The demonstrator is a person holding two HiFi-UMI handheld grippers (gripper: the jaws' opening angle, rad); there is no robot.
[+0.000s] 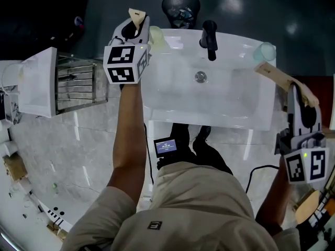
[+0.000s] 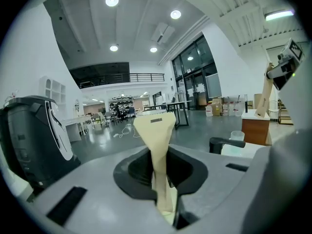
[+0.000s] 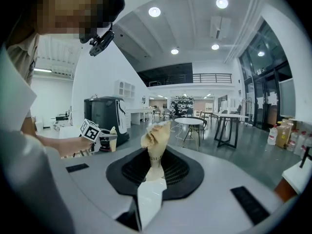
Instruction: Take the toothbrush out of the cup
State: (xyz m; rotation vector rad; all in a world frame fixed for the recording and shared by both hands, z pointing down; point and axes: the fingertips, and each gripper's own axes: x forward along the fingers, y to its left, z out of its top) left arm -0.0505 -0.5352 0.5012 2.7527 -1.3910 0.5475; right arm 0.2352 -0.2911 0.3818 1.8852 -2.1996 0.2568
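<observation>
The left gripper (image 1: 136, 26) has its jaws pinched nearly together on a beige toothbrush (image 2: 155, 128), whose broad end stands up past them. The right gripper (image 1: 299, 95) is likewise clamped on a second toothbrush (image 1: 277, 77), which points toward 11 o'clock. A pale cup (image 1: 156, 35) sits at 3 o'clock from the left gripper. Whether the toothbrush's lower end has cleared it, I cannot tell. This looks like the lift-out step. Next probably comes a straight rise, keeping the grip firm, then a carry clear of the rim. A green cup (image 1: 265, 51) stands at 1 o'clock on the white basin (image 1: 209, 116), with a black faucet (image 1: 209, 38) at 12. Around it are a marble floor (image 1: 89, 150) and an open, glass-fronted hall.
</observation>
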